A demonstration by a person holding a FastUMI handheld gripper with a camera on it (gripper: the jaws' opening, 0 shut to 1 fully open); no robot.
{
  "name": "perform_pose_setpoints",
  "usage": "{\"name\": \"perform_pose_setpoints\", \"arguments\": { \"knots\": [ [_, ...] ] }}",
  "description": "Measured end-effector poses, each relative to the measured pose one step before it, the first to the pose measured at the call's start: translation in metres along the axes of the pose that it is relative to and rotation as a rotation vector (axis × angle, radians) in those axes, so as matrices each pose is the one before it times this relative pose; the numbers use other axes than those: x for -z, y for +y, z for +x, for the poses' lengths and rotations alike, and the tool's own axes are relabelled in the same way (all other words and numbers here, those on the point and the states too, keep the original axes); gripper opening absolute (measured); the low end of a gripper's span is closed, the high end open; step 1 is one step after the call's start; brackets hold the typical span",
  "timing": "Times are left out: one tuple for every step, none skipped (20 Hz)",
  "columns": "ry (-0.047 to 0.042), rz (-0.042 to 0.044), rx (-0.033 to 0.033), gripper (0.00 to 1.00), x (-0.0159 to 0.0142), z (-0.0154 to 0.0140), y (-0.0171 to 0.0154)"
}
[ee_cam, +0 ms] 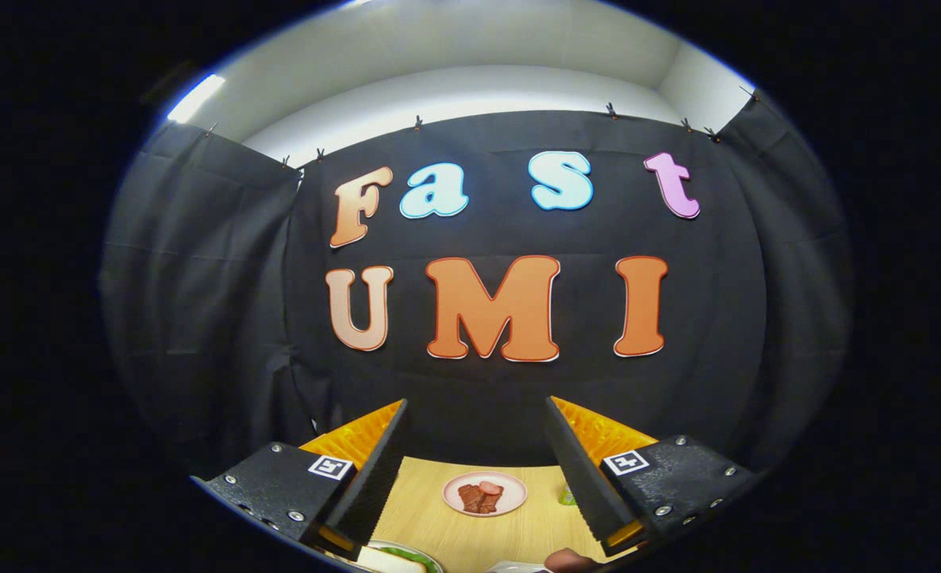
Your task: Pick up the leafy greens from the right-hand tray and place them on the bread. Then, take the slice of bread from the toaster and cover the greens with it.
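Our one camera rides the gripper (pixel 477 469).
We look forward along the parted jaws, high over the bench (pixel 431 509), facing the booth wall.

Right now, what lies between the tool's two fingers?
In the gripper view, the open tool holds nothing; between its fingers lie bare wooden table and, beyond, a pink plate with meat slices.

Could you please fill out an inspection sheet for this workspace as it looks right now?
Surface: light wooden table, seen between the fingers.
Job's things: a bit of green beside one finger, too small to identify; plate with bread and greens at the near edge, partly cut off.
Clutter: pink plate holding pieces of meat, beyond the fingers.
Grippers: gripper open, fingers apart, holding nothing.
Cables: nothing seen.
Surroundings: black cloth wall, white ceiling above.
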State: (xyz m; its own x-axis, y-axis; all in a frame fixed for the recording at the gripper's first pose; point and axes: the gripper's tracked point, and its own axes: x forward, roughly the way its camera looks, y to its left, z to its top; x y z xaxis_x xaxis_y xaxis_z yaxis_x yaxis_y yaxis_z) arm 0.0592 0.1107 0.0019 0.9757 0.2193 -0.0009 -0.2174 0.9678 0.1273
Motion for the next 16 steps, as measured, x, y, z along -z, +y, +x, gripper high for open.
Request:
{"name": "perform_pose_setpoints", "arguments": {
  "knots": [
    [0.00071, -0.00415, 0.01360, 0.98, 0.00082, -0.00049, -0.00387],
    [0.00137, -0.00590, 0.00919, 0.98, 0.00120, 0.00009, -0.00221],
    [0.00294, -0.00321, 0.00949, 0.99, 0.00114, -0.00029, -0.00215],
    [0.00254, -0.00033, 0.00409, 0.99, 0.00115, -0.00006, -0.00161],
    [0.00100, 0.00271, 0.00231, 0.98, 0.00074, 0.00012, -0.00047],
    [-0.00175, 0.00264, -0.00072, 0.98, -0.00081, -0.00140, 0.00017],
    [-0.00449, 0.00230, -0.00091, 0.98, -0.00158, -0.00082, 0.00040],
    [-0.00589, -0.00003, -0.00674, 0.99, -0.00099, -0.00042, 0.00188],
    [-0.00808, -0.00284, -0.01055, 0.98, -0.00123, -0.00042, 0.00210],
    [-0.00775, -0.00809, -0.01025, 0.99, -0.00199, -0.00128, 0.00324],
    [-0.00808, -0.01246, -0.00175, 0.98, -0.00145, -0.00010, 0.00166],
    [-0.00925, -0.01708, 0.00077, 0.98, -0.00122, -0.00027, -0.00051],
    [-0.00324, -0.01787, 0.00364, 0.98, -0.00058, 0.00040, -0.00056],
    [0.00083, -0.01541, 0.00180, 0.99, 0.00247, -0.00007, 0.00146],
    [0.00286, -0.00849, 0.00095, 0.99, 0.00105, -0.00043, 0.00038],
    [0.00037, -0.00398, -0.00326, 0.99, -0.00016, -0.00052, 0.00109]
  ]
}}
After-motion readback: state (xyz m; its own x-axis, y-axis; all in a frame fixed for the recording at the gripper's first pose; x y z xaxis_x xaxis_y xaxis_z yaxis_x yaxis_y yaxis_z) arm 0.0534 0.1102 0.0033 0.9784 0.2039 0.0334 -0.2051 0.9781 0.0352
